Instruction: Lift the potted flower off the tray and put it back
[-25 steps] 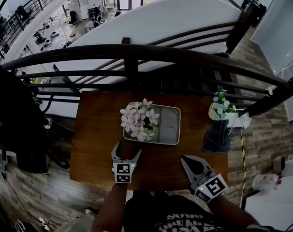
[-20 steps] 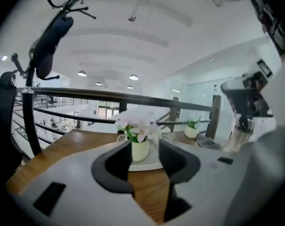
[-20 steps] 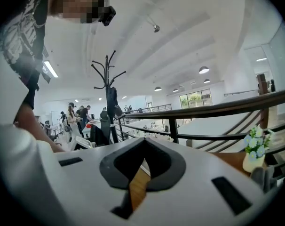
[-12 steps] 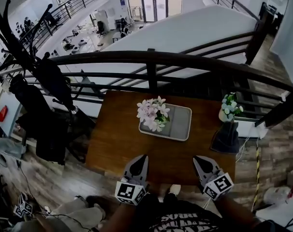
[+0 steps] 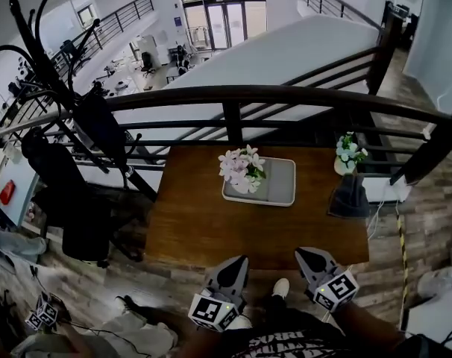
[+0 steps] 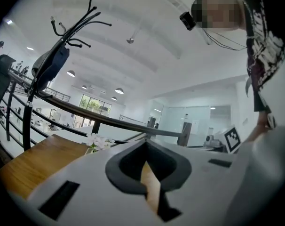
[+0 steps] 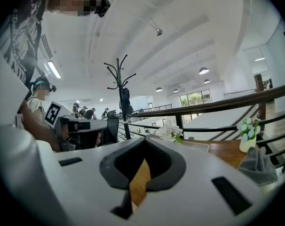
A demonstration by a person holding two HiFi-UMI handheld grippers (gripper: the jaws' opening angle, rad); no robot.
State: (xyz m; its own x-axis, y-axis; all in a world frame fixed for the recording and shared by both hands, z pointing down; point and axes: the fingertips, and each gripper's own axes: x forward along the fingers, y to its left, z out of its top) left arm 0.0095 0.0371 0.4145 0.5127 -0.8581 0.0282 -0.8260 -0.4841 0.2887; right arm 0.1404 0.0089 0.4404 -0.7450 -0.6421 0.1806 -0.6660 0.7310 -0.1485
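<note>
The potted flower (image 5: 241, 168), pink and white blooms, stands upright on the left part of the grey tray (image 5: 280, 185) on the wooden table (image 5: 203, 222). Both grippers are held back off the table's near edge, close to the person's body. My left gripper (image 5: 239, 260) is shut with nothing in it, its tips meeting in the left gripper view (image 6: 145, 142), where the flower (image 6: 98, 141) shows far ahead. My right gripper (image 5: 300, 254) is also shut and empty (image 7: 143, 140); the flower (image 7: 170, 132) and tray (image 7: 197, 146) lie beyond it.
A small white vase of pale flowers (image 5: 348, 154) and a dark grey cloth (image 5: 350, 197) sit at the table's right end. A black railing (image 5: 233, 95) runs behind the table. A coat stand with dark bags (image 5: 69, 118) is at the left.
The left gripper was open by the pot at the tray; it has shut and drawn back off the table. The right gripper has drawn back too. The flower stays on the tray.
</note>
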